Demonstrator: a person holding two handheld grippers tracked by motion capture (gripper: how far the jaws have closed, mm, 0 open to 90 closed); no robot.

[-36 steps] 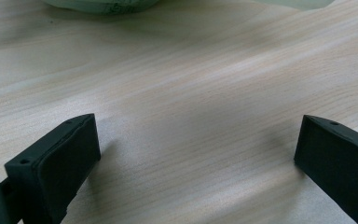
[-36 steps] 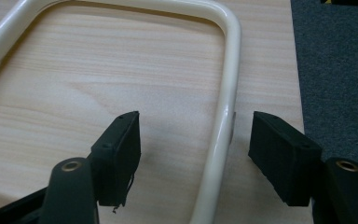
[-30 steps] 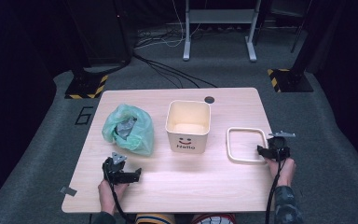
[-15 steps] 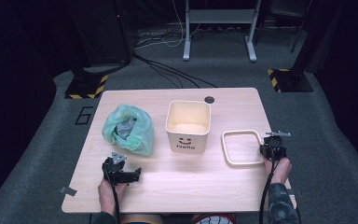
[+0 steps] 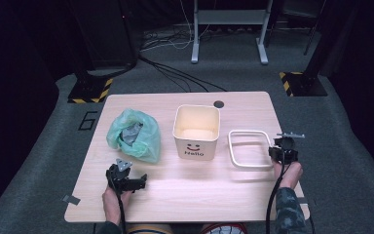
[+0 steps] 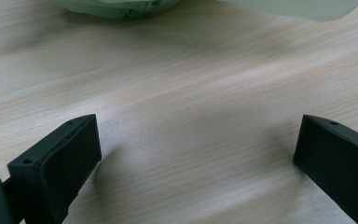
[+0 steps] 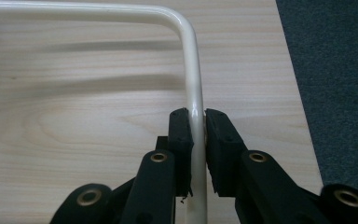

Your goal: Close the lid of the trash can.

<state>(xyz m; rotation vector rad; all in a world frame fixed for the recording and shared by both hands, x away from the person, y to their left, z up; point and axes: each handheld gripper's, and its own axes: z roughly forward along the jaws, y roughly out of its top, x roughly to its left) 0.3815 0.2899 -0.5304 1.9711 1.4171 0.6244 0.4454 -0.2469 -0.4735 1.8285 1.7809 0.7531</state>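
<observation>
A white rounded-square ring point(image 5: 249, 131) lies right of a cream bin point(image 5: 195, 146) that bears a smiley and "Hello". My right gripper point(image 5: 274, 153) is shut on the ring's right side. In the right gripper view its jaws, which closed within the last second, press on the ring's tube point(image 7: 186, 42) at my right gripper point(image 7: 197, 126), with the ring raised slightly off the wood. My left gripper point(image 5: 137, 181) rests open near the table's front left, below a green plastic bag point(image 5: 136, 134). In the left gripper view my left gripper point(image 6: 198, 140) has bare wood between its jaws.
The wooden table point(image 5: 199, 195) has a round cable hole point(image 5: 218, 104) at its far edge. The green bag's edge point(image 6: 121, 7) lies just ahead of the left jaws. Dark carpet, cables and stand legs surround the table. The table's right edge runs close to the right hand.
The right jaws have closed on the ring's right side. The right hand and the ring have shifted a little left and risen. The left hand has stayed still.
</observation>
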